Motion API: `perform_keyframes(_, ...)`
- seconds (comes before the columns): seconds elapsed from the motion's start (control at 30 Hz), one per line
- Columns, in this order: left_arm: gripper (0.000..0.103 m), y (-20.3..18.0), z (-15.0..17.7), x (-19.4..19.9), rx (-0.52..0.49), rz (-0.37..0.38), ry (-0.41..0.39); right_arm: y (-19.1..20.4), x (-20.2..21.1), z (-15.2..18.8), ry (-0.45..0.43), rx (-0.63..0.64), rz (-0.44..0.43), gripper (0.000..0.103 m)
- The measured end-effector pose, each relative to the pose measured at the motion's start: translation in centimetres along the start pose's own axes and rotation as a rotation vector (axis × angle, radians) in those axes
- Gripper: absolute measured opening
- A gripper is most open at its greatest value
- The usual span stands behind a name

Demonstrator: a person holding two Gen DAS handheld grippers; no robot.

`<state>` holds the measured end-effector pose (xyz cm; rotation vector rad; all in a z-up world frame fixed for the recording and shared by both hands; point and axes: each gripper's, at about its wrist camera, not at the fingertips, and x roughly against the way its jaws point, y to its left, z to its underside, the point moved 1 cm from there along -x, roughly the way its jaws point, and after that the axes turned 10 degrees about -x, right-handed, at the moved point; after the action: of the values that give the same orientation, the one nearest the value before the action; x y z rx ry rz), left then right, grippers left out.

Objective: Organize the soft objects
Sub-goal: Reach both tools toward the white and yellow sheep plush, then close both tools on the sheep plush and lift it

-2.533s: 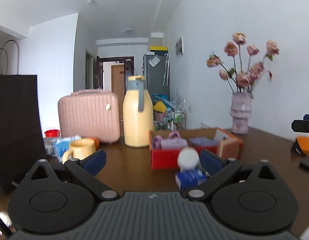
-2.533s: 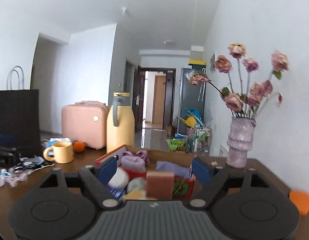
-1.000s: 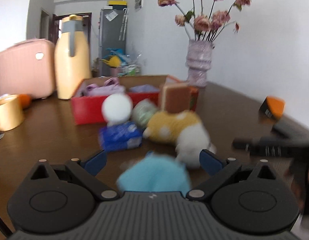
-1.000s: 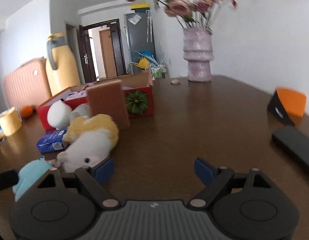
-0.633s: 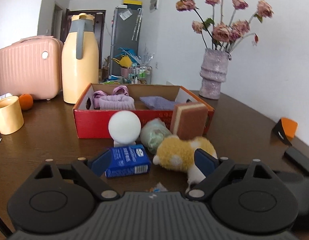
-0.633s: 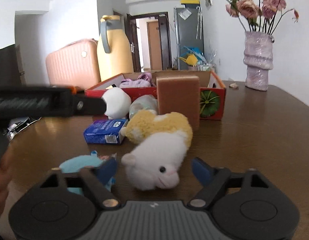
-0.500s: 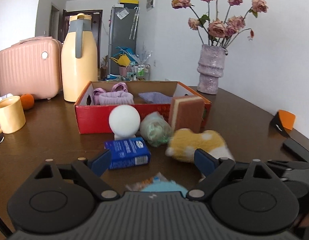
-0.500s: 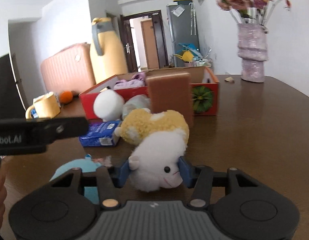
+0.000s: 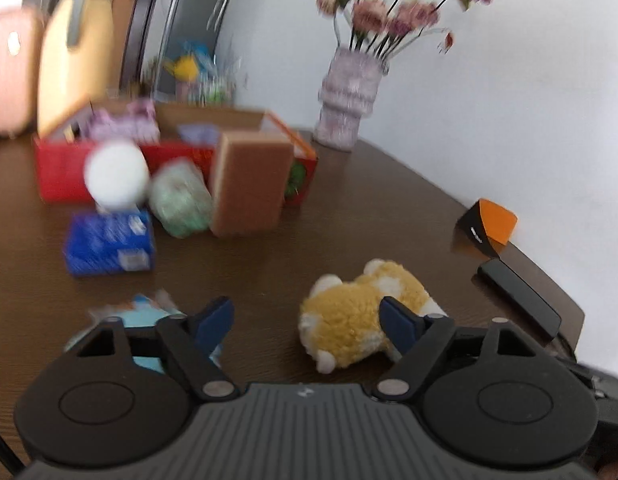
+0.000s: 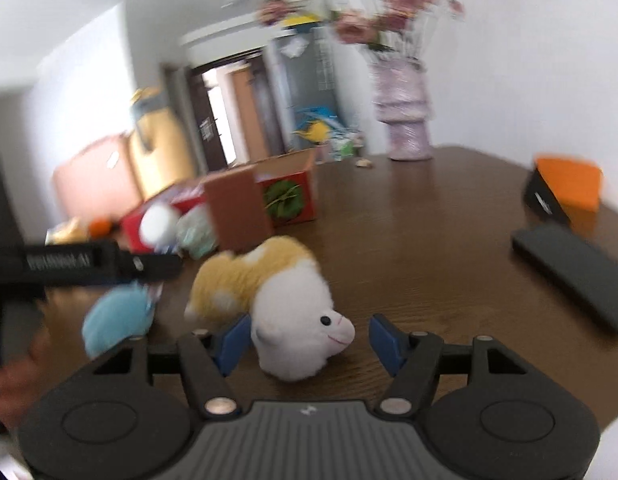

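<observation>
**Plush released, left claw moving in**

Plush hamster (image 10: 277,300) found shifted away from red box (image 9: 61,172), toward near tabletop (image 10: 409,232) edge. Right gripper (image 10: 305,338) opening again after brief squeeze; hamster between pads, right pad clear. Left gripper (image 9: 305,320) closing, nothing clamped yet. Judged: boxing not begun; regrasp needed.

Each claw (image 9: 307,318) (image 10: 307,340) is built of black linkage arms with silver pivot screws, blue fingertip pads (image 9: 397,322) and a ribbed grey housing bearing a small white mark.
</observation>
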<state>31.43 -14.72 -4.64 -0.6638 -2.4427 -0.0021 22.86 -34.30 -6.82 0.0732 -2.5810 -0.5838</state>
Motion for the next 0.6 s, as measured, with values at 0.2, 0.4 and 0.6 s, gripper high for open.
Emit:
perform_keyframes(0.2,0.036,0.7,0.4,-2.3,0.104,0.119,0.021,-1.6,-2.5,-0.3,-0.006,-0.123,-0.018,0.064)
perform_keyframes(0.4,0.032,1.3,0.4,-2.4,0.124,0.136,0.018,-2.1,-3.7,-0.1,0.043,-0.166,-0.073,0.054)
perform_keyframes(0.6,0.028,0.7,0.7,-0.8,0.083,0.127,0.017,-1.0,-2.6,0.0,0.067,-0.099,-0.081,0.047)
